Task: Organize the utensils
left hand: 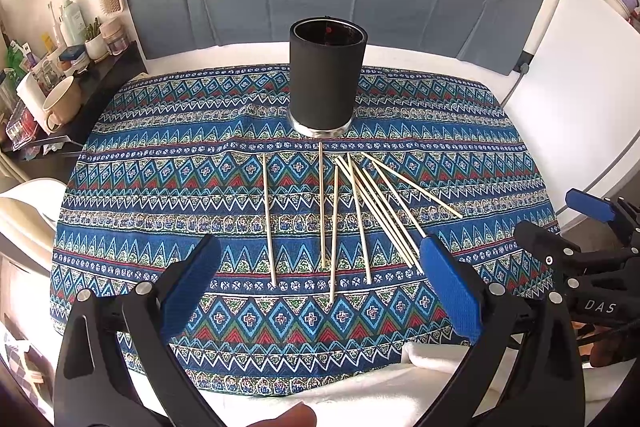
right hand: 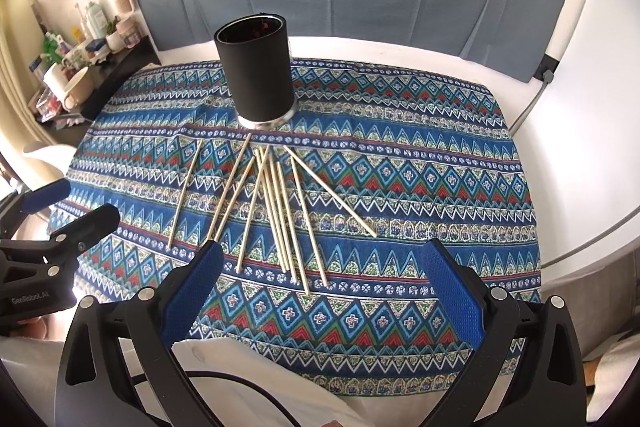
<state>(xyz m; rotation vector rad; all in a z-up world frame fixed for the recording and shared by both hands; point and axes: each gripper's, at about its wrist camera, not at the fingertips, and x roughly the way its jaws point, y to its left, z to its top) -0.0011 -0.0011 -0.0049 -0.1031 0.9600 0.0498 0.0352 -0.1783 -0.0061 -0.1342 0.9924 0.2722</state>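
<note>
The left tool [left hand: 320,283] hovers low over the near edge of the table [left hand: 400,55], its blue-padded fingers [left hand: 192,283] spread wide apart and gripping nothing. Ahead of it, between the two fingers, lies a loose fan of thin wooden chopsticks [left hand: 334,215] on a blue patterned cloth [left hand: 160,155]. One stick [left hand: 269,219] lies alone toward the left finger; the rest crowd and cross toward the right finger, whose tip covers the near ends of a few. Beyond the sticks, straight ahead, a black cup [left hand: 326,75] with a silver base stands upright, its far ends of the sticks pointing toward it. A shelf [left hand: 80,99] of jars and mugs sits far off to the left.

The right tool [right hand: 322,279] hovers just beside the left one, also wide apart and empty. The chopsticks lie ahead of it, nearer its left finger [right hand: 196,287], and the cup stands ahead and to the left.
</note>
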